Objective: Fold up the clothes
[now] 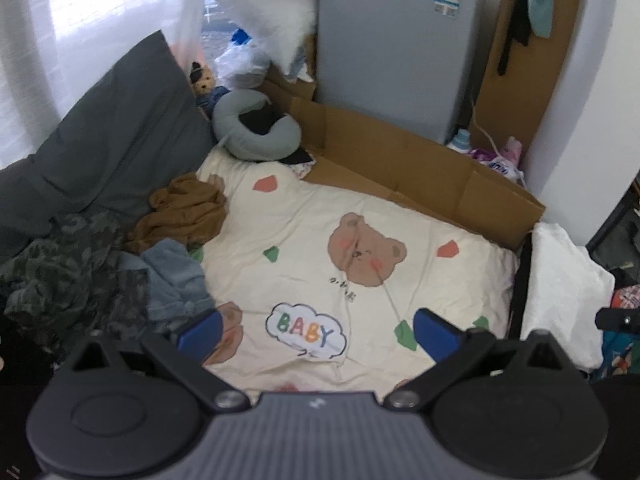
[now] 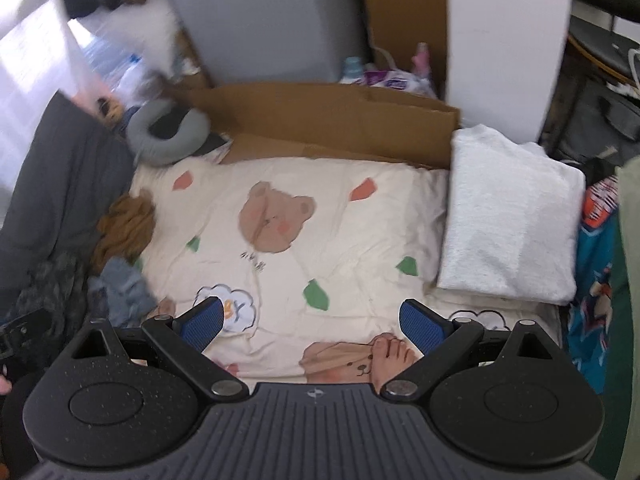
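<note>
A heap of unfolded clothes lies at the left of the bear-print bedsheet (image 1: 360, 216): a brown garment (image 1: 182, 212), a blue denim piece (image 1: 176, 280) and a camouflage garment (image 1: 68, 268). The same brown garment (image 2: 126, 228) and denim piece (image 2: 124, 288) show in the right wrist view. A folded white garment (image 2: 512, 216) rests at the sheet's right edge, also visible as a white garment (image 1: 560, 288) in the left wrist view. My left gripper (image 1: 316, 330) hovers open above the sheet, empty. My right gripper (image 2: 310, 318) is open too, holding nothing.
A flattened cardboard box (image 1: 404, 160) lines the far edge before a grey appliance (image 1: 396, 48). A grey neck pillow (image 1: 256, 128) and a dark grey pillow (image 1: 120, 136) sit at the back left. A person's bare foot (image 2: 390, 360) rests on the sheet (image 2: 340, 240) near my right gripper.
</note>
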The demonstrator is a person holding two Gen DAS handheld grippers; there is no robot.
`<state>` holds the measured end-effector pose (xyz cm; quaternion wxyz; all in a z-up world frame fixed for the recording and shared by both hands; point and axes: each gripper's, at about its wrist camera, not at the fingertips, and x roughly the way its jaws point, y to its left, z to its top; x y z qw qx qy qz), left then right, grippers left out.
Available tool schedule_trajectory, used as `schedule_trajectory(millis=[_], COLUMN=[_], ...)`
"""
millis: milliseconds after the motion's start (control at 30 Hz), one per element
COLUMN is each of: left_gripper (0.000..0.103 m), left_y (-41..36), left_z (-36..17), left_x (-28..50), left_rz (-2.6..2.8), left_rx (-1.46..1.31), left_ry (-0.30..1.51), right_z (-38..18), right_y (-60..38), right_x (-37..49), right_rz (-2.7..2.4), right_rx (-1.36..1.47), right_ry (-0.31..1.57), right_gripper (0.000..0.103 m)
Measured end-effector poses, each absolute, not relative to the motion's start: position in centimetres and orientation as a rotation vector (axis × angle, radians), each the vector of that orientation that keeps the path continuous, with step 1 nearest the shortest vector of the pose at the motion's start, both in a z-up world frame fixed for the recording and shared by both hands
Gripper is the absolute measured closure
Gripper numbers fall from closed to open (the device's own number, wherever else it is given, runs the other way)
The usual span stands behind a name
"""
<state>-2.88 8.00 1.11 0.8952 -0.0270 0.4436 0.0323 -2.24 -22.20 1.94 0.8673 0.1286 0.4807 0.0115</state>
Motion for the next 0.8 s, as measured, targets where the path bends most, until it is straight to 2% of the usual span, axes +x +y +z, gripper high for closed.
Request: schedule_trajectory(millis=[800], left_gripper=[0.001], left_y=[6.2], left_z=[-0.4], left_x=[-3.4], left_rz=[0.12], left_rx=[-0.036], left_ry=[0.947], right_z=[1.1], right_y=[-16.5], right_x=[-2.6], right_rz=[0.12], right_rx=[0.142], right_ry=[1.071], right_gripper=[0.006])
